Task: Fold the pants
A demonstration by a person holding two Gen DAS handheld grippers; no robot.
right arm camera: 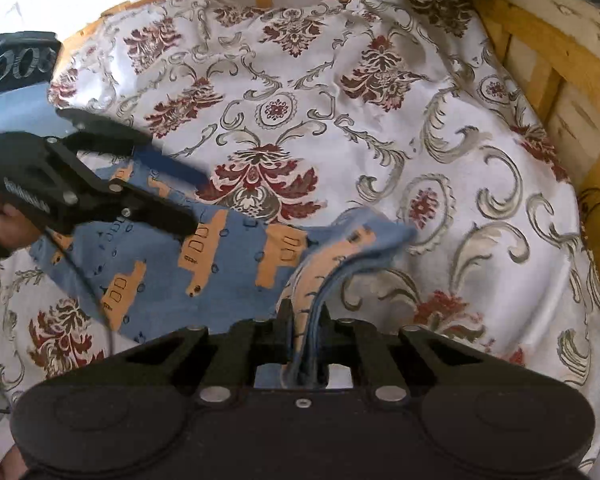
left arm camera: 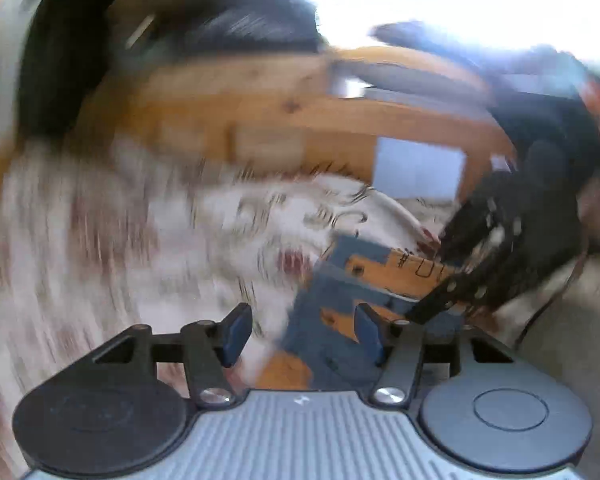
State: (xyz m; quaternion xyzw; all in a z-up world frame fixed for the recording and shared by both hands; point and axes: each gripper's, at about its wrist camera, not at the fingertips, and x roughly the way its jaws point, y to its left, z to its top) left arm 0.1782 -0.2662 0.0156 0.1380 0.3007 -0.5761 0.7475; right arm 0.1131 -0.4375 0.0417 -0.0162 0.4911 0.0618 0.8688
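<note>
Currently the right tool [right arm camera: 306,320] pinches the pants [right arm camera: 160,276] edge; their length runs leftward toward the spread left tool [left arm camera: 298,334].

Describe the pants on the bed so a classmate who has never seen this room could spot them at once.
Start at the wooden-framed bed covered by a white bedspread with dark red floral medallions and grey scrolls. On its near left part lie small blue fabric pants printed with orange vehicles, one bunched end pinched in the right claw. They are the only blue cloth there.
</note>
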